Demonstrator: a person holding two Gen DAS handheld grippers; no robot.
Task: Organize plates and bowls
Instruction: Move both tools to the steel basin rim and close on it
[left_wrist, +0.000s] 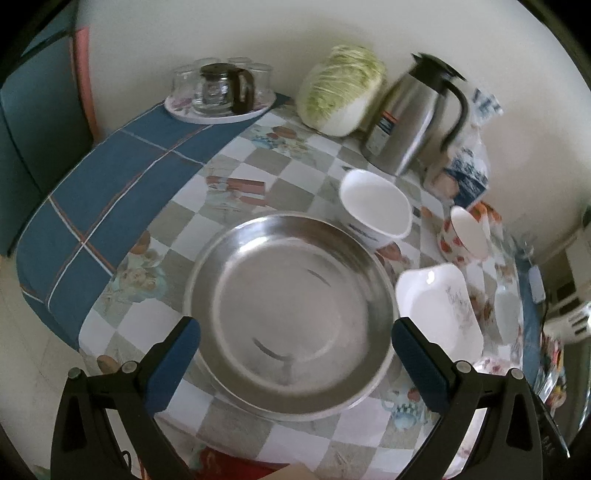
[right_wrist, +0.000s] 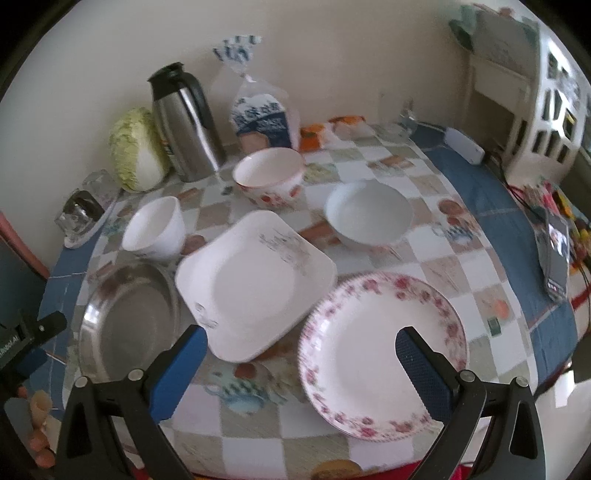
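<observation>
Checkered cloth covers the worktop (right_wrist: 436, 254), where nothing is stacked yet. Left gripper (left_wrist: 295, 354) hangs spread over the steel plate (left_wrist: 288, 295) near the front edge; right gripper (right_wrist: 301, 363) hangs spread above the floral plate (right_wrist: 380, 350), beside the square plate (right_wrist: 255, 277). Bowls sit toward the wall edge. Next likely needs a rim pinch

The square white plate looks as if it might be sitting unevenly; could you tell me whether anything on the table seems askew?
Yes: the square white plate sits tilted, its left edge overlapping the rim of the steel pan rather than lying flat on the tablecloth. Nothing appears spilled or broken.
</observation>
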